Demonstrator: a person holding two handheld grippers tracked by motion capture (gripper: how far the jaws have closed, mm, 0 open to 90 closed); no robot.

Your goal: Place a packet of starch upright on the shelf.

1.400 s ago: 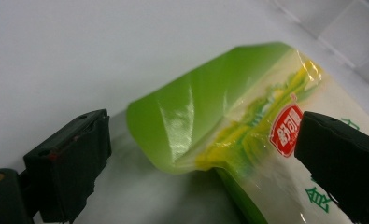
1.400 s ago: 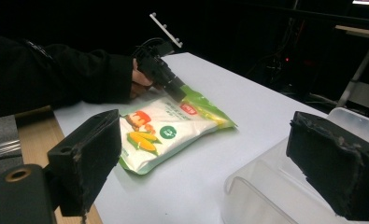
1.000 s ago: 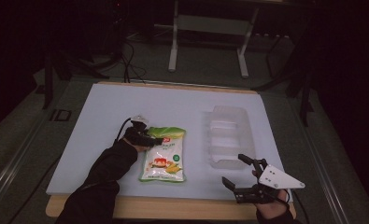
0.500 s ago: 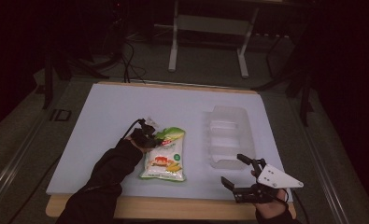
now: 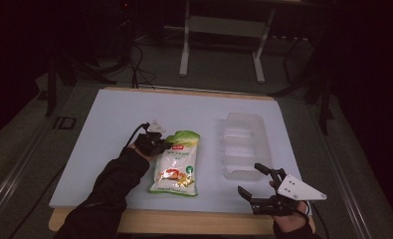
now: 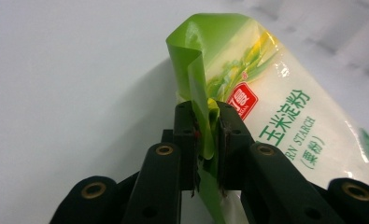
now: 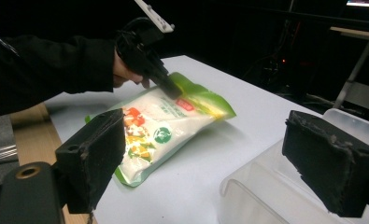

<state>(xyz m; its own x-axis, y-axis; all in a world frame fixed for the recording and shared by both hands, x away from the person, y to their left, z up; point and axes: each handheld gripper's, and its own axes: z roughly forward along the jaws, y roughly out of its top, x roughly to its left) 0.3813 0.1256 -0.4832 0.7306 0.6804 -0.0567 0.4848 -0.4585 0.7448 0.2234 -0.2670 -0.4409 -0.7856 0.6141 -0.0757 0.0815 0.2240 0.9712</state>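
A clear plastic tray (image 5: 244, 144) sits on the right half of the white tabletop (image 5: 109, 119), its ribbed compartments looking bare, though the see-through walls make that hard to be sure of from above.

To its left lies the corn starch bag (image 5: 176, 164), a white pouch with a green top seal and a picture near its bottom. It lies mostly flat, bottom end toward the person. The left tongs (image 5: 159, 144) have just been closing and now pinch the bag's green upper corner; in the left gripper view that green flap (image 6: 198, 93) is folded up between the two black pads, which press on it from both sides, and the corner stands lifted off the surface while the rest of the pouch rests down.

The right tongs (image 5: 256, 181) hover near the front right corner of the tabletop, just in front of the tray's near end, spread wide with nothing between them.

The bag's bottom edge lies close to the tabletop's wooden front edge (image 5: 184, 221). Open white surface stretches behind the bag and to its left, and a bare strip separates bag and tray.
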